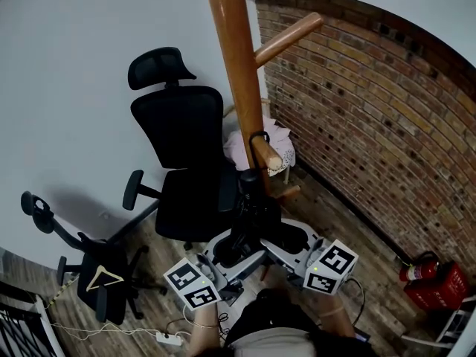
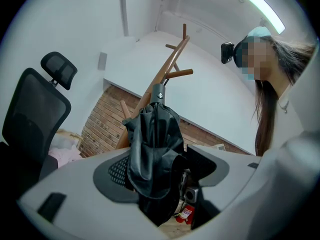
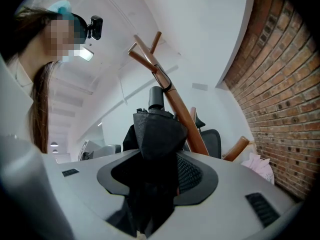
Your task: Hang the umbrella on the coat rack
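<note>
The wooden coat rack [image 1: 238, 73] rises in front of me, with an upper peg [image 1: 290, 39] and a lower peg [image 1: 266, 155]. A black strap loop [image 1: 255, 137] lies round the lower peg. Below it hangs the folded black umbrella [image 1: 249, 218], upright between both grippers. My left gripper [image 1: 223, 250] grips it from the left and my right gripper [image 1: 281, 240] from the right. In the left gripper view the umbrella [image 2: 155, 149] fills the jaws of the left gripper [image 2: 157, 171]. The right gripper view shows the umbrella [image 3: 157, 134] clamped in the right gripper [image 3: 152, 179], with the rack [image 3: 175, 99] behind.
A black office chair [image 1: 182, 162] stands left of the rack, with a second chair [image 1: 97, 266] nearer the left edge. A brick wall [image 1: 372, 125] runs along the right, with a red fire extinguisher [image 1: 435, 281] at its foot. Pink cloth [image 1: 271, 146] lies behind the pole. A power strip [image 1: 167, 338] lies on the floor.
</note>
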### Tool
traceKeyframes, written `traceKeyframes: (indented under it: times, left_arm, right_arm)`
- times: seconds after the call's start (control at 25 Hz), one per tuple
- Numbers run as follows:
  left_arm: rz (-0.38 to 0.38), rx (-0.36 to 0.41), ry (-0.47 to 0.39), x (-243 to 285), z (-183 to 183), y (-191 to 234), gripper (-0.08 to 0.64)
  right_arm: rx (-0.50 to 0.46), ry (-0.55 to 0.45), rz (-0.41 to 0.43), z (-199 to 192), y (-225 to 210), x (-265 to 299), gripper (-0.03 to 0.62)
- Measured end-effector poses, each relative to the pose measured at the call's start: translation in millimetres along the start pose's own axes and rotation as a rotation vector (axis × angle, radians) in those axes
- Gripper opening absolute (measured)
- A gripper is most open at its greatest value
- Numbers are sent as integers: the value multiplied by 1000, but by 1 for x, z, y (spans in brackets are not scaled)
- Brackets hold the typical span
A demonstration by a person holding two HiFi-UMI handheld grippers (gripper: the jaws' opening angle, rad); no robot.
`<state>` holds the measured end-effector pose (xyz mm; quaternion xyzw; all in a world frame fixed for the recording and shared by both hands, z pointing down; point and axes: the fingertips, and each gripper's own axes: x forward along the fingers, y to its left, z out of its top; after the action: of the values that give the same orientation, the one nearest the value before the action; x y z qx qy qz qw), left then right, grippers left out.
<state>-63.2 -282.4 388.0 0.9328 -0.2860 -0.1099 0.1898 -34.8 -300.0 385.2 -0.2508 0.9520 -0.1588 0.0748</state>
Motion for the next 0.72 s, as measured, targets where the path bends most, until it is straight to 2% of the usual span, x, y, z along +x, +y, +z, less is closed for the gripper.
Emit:
traceKeyframes:
  times: [0.48,0.72]
  left_arm:
    - [-27,-5,26,8,-20,6,314]
    - [-36,20,47,10,-27,5,314]
  right_arm:
    - [-31,8,-28,-17,-13,-8,210]
    - [-92,9,-23,-21,-15,-12,210]
